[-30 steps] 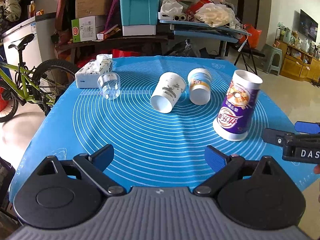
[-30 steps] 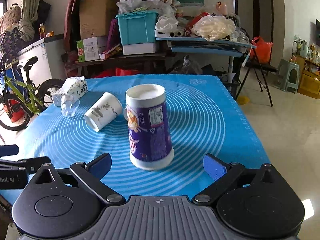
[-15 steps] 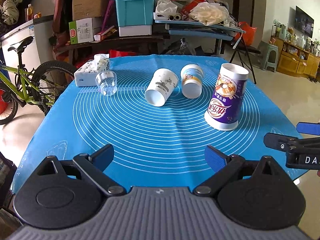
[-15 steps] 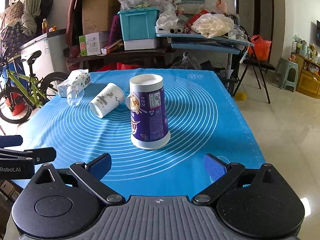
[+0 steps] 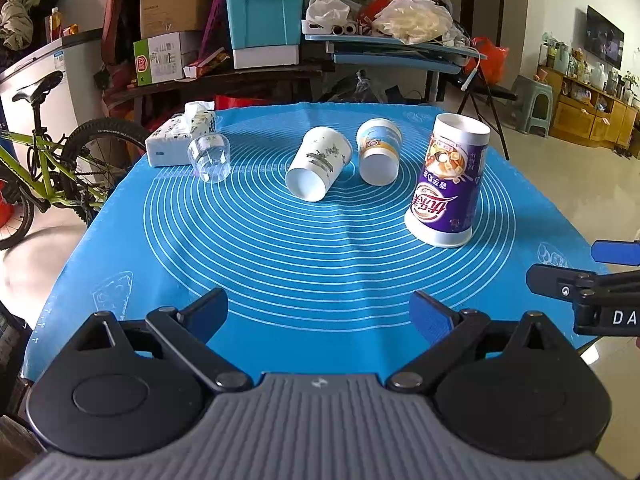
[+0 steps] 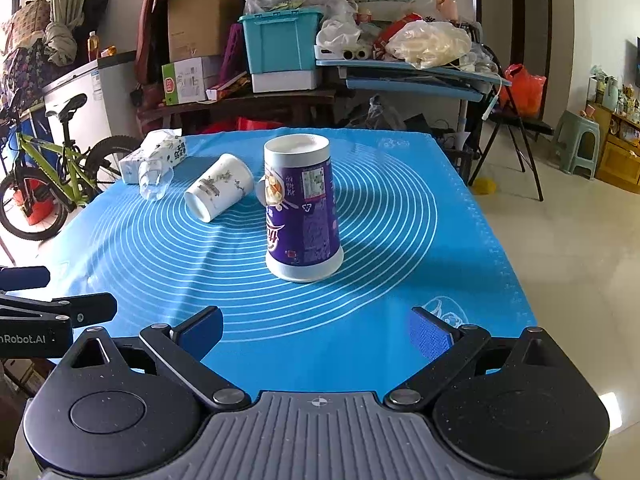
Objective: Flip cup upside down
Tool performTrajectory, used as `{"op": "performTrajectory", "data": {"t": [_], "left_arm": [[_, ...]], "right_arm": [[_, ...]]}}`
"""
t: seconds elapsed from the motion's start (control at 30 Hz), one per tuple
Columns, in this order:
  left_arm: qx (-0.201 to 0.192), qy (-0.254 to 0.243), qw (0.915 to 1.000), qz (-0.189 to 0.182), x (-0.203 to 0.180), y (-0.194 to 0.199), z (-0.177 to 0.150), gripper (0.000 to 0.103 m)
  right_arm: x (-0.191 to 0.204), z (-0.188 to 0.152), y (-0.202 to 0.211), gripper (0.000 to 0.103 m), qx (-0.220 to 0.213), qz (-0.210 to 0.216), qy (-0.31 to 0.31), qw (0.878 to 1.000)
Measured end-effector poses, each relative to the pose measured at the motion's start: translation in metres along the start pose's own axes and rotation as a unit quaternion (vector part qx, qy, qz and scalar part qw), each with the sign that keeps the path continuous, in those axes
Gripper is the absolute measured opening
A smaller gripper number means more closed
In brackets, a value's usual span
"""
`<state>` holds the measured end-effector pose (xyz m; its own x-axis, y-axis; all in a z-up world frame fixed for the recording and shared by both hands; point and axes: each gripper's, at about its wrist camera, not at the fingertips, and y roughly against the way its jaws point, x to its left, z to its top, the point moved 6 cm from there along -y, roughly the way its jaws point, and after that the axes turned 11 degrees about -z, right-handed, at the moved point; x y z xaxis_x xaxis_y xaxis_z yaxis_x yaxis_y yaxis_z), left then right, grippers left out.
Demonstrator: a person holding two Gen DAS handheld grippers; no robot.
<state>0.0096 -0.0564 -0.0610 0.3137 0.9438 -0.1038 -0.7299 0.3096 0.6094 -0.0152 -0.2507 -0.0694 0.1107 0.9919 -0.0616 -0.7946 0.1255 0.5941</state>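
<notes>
A tall purple and white cup [image 5: 448, 184] stands upside down on the blue mat [image 5: 320, 264], also in the right wrist view [image 6: 300, 208]. A white paper cup [image 5: 318, 168] lies on its side, as does a smaller white cup with a blue and orange band [image 5: 378, 156] and a clear glass [image 5: 208, 158]. My left gripper [image 5: 320, 314] is open and empty at the mat's near edge. My right gripper [image 6: 318, 330] is open and empty, well short of the purple cup.
A tissue box [image 5: 180, 140] sits at the mat's far left corner. A bicycle [image 5: 44, 176] stands left of the table. Cluttered shelves with a teal bin [image 5: 264, 16] are behind. The right gripper's finger [image 5: 576, 280] shows at the left view's right edge.
Both grippers have drawn back from the table. The purple cup stands where it was, looking farther away in both views.
</notes>
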Motion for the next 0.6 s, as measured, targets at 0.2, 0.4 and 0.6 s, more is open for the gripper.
{"op": "performTrajectory", "data": {"t": [0.2, 0.4, 0.6], "left_arm": [[0.002, 0.0, 1.0, -0.001, 0.0004, -0.0017, -0.0017, 0.096], [0.001, -0.001, 1.0, -0.001, 0.0004, -0.0018, -0.0015, 0.096], [0.001, 0.0, 1.0, 0.0, 0.0017, -0.0042, -0.0016, 0.096]], "right_arm": [[0.001, 0.0001, 0.0001, 0.1, 0.001, 0.002, 0.002, 1.0], [0.0025, -0.0012, -0.0019, 0.1, 0.005, 0.004, 0.004, 1.0], [0.0038, -0.0011, -0.0053, 0.1, 0.009, 0.007, 0.004, 1.0]]}}
